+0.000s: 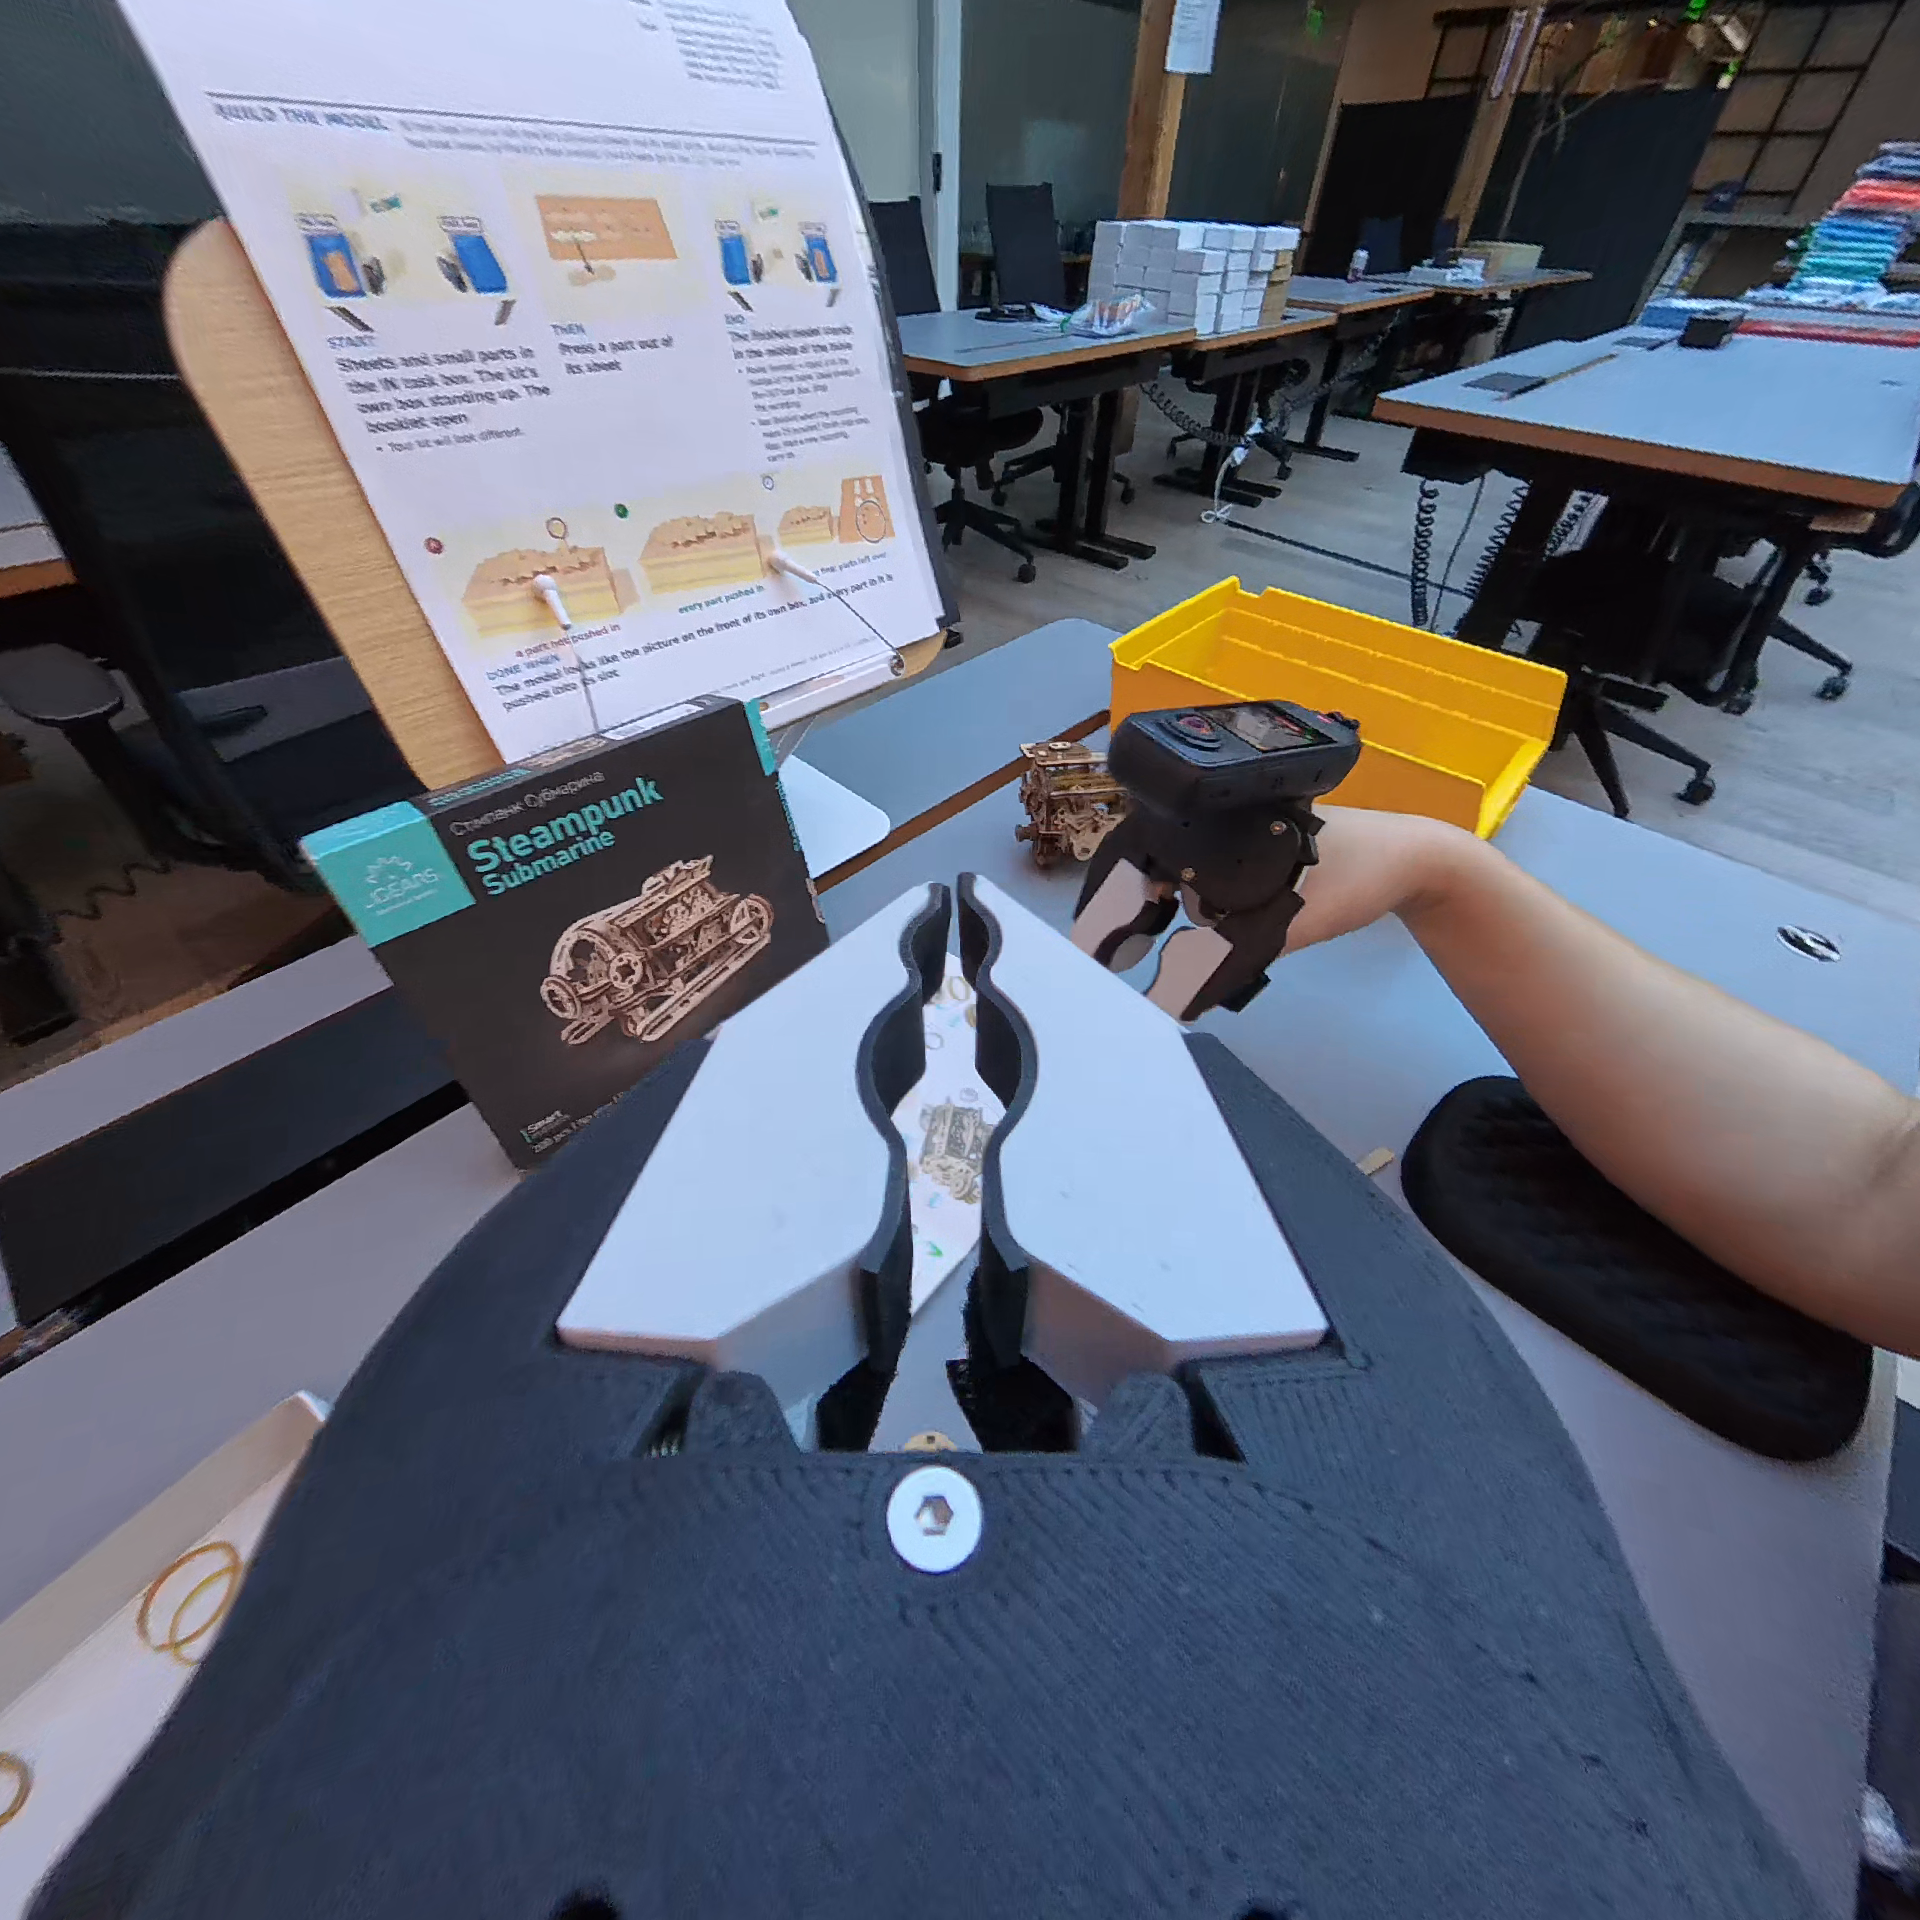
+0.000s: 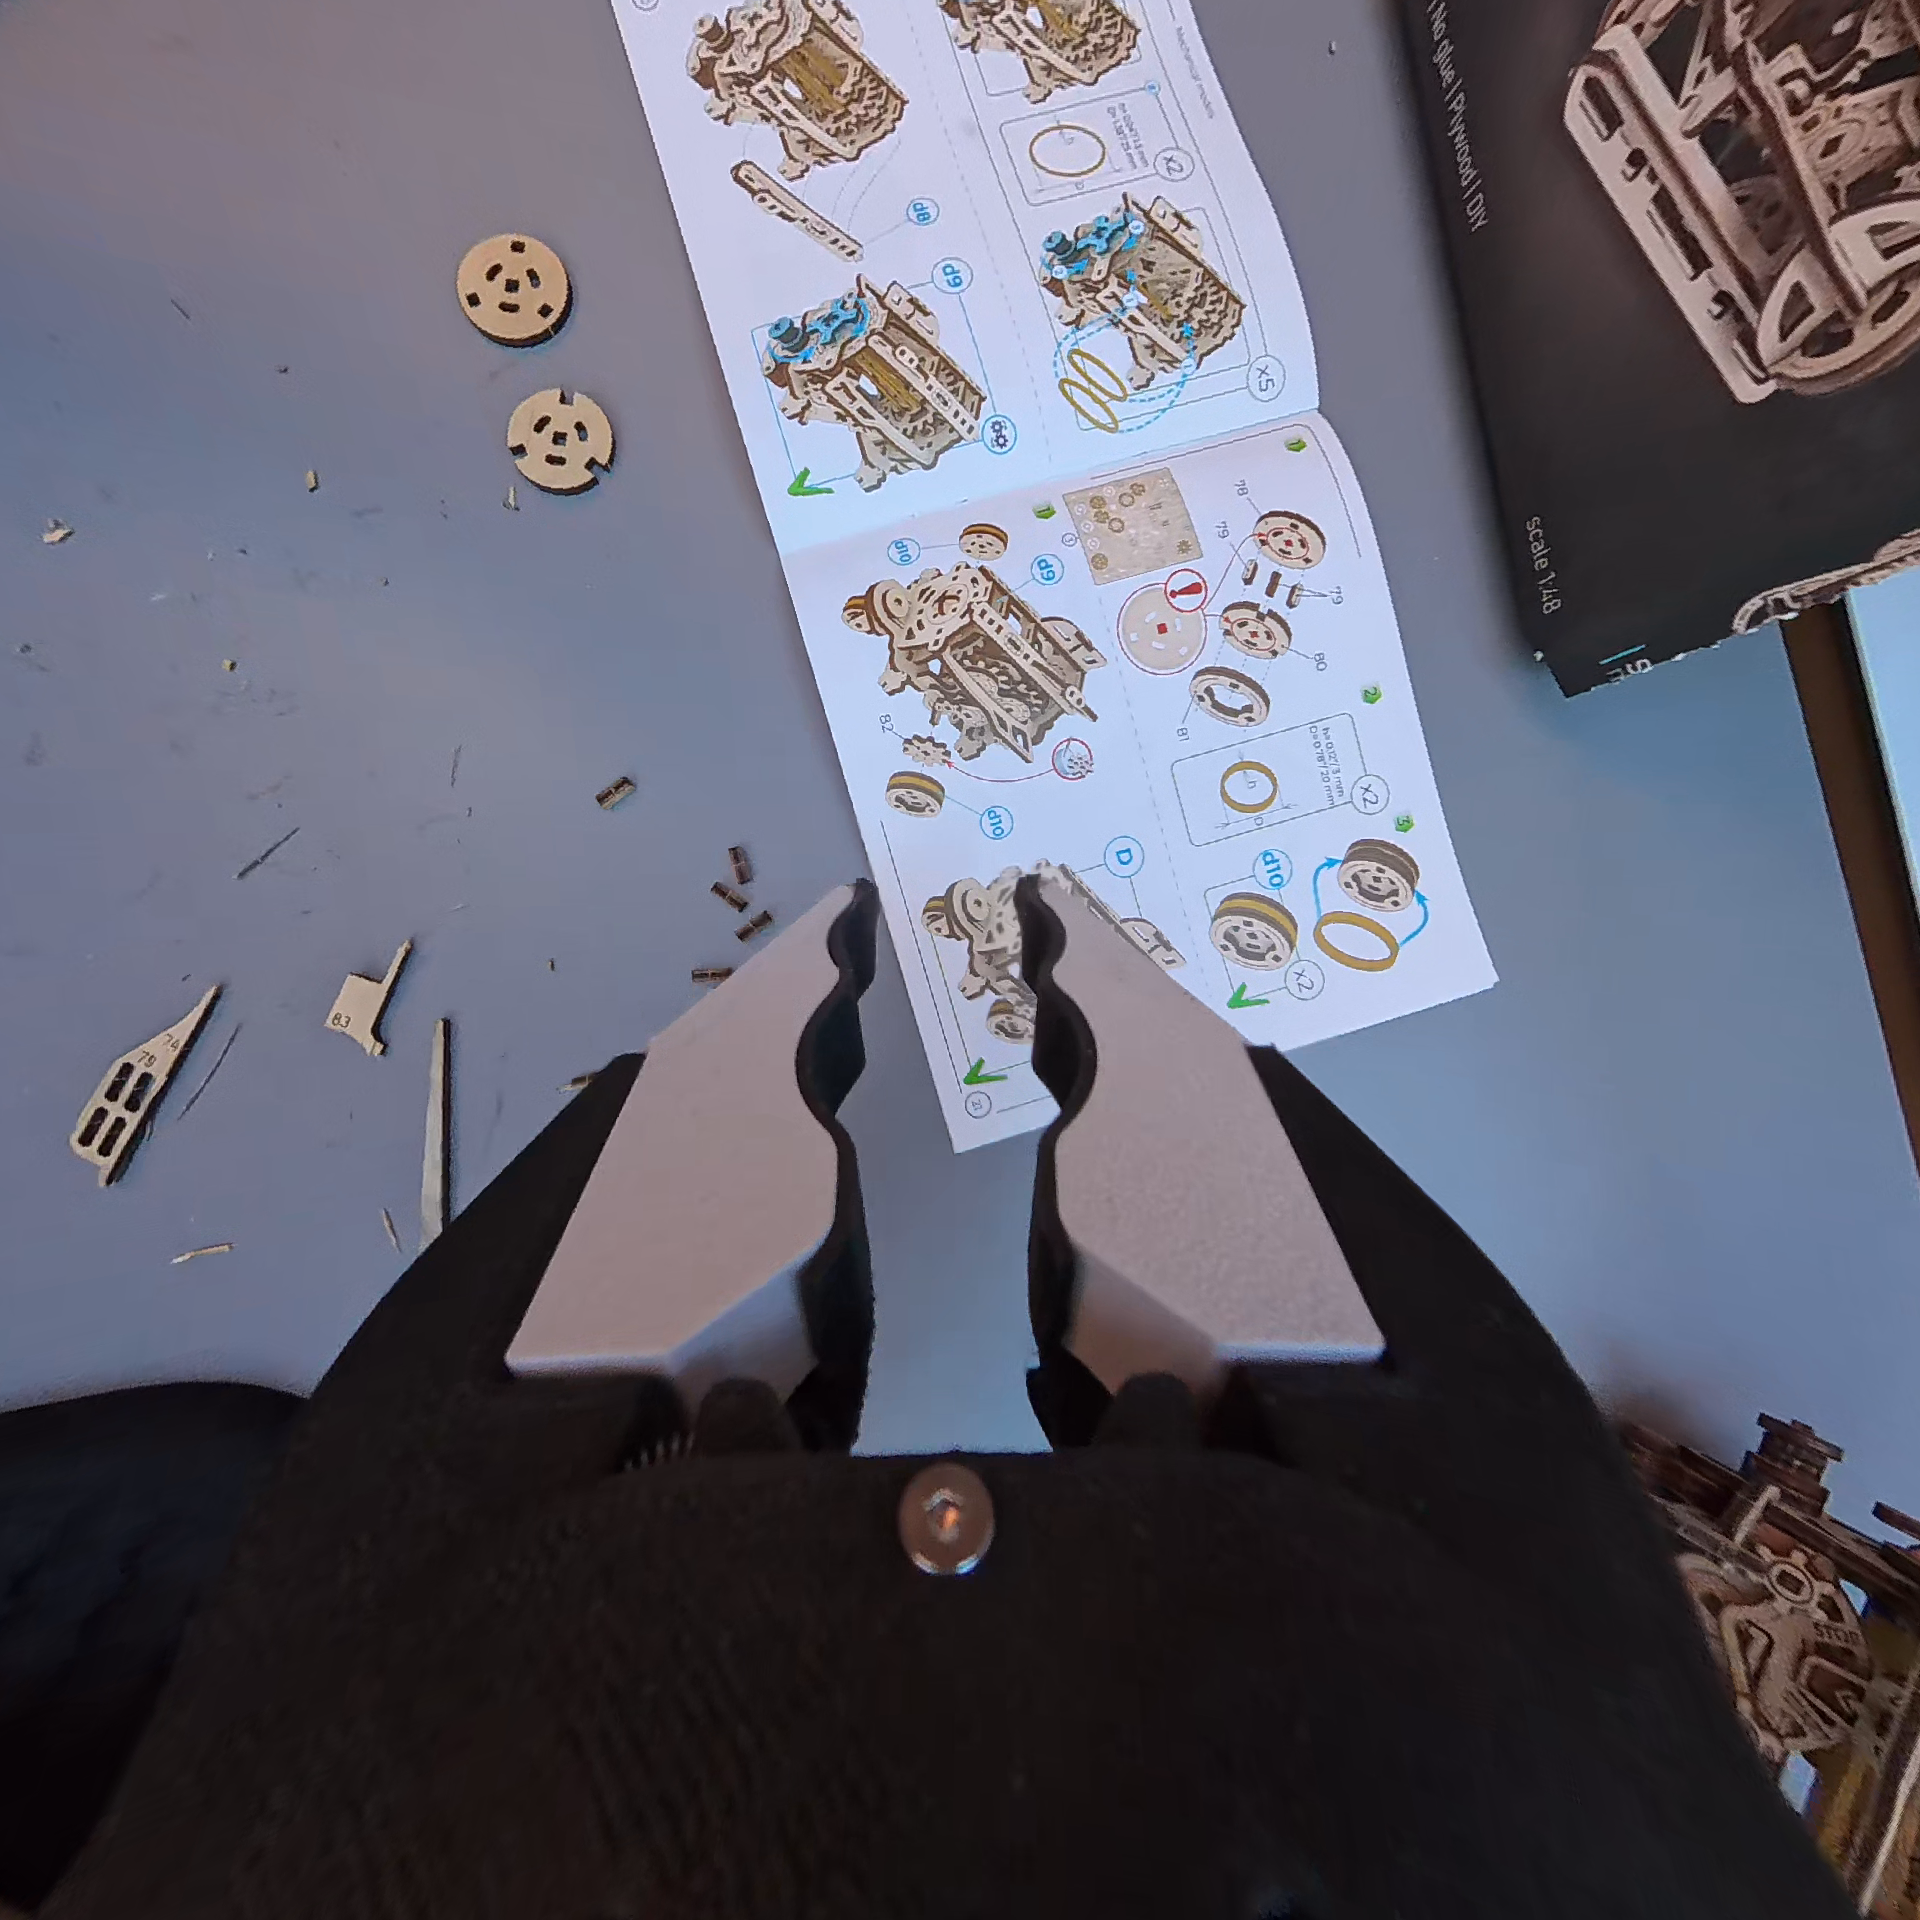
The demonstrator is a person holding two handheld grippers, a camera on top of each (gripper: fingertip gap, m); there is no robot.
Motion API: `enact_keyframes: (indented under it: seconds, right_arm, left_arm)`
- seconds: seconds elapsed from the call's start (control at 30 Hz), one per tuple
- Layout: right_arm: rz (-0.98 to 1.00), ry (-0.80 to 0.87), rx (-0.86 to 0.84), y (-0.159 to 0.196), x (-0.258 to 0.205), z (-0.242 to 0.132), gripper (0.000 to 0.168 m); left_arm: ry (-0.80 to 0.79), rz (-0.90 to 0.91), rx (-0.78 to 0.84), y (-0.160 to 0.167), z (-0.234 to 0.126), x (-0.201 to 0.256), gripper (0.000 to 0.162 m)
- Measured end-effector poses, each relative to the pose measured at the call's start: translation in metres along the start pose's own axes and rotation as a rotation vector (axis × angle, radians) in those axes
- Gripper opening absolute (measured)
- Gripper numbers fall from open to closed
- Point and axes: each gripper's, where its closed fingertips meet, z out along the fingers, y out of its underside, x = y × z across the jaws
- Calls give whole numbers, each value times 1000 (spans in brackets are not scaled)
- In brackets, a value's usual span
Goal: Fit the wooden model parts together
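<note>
1. Counter (image 2: pixel 1558 1195) carries an open booklet (image 2: pixel 1049 582), flat; kit box (image 2: pixel 1621 343) stands at its right in the right wrist view.
2. Two discs (image 2: pixel 514 288) (image 2: pixel 560 440) lie left of the booklet, apart from each other.
3. Small pegs (image 2: pixel 732 894) lie near the booklet's lower left edge; offcuts (image 2: pixel 130 1091) farther left.
4. Left wrist view: part-built model (image 1: pixel 1065 805) sits behind the right claw (image 1: pixel 1179 951), bin (image 1: pixel 1340 696) beyond it.
5. Instruction sheet (image 1: pixel 582 343) stands behind the kit box (image 1: pixel 582 925), apparently on a stand.

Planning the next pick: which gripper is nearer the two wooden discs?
Right. The right gripper hovers over the booklet, with the discs just beside it. The left gripper shows no discs in its view.
</note>
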Motion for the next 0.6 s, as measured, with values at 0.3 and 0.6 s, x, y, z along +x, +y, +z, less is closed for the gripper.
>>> enact_keyframes:
  seconds: [0.3, 0.6]
  right_arm:
    - [6, 64, -4, 3, 9, -13, 27]
    - [15, 80, -15, 7, 12, -15, 27]
  left_arm:
    - [-95, 35, -44, 6, -7, -14, 0]
    - [-89, 7, -53, 9, -7, -19, 1]
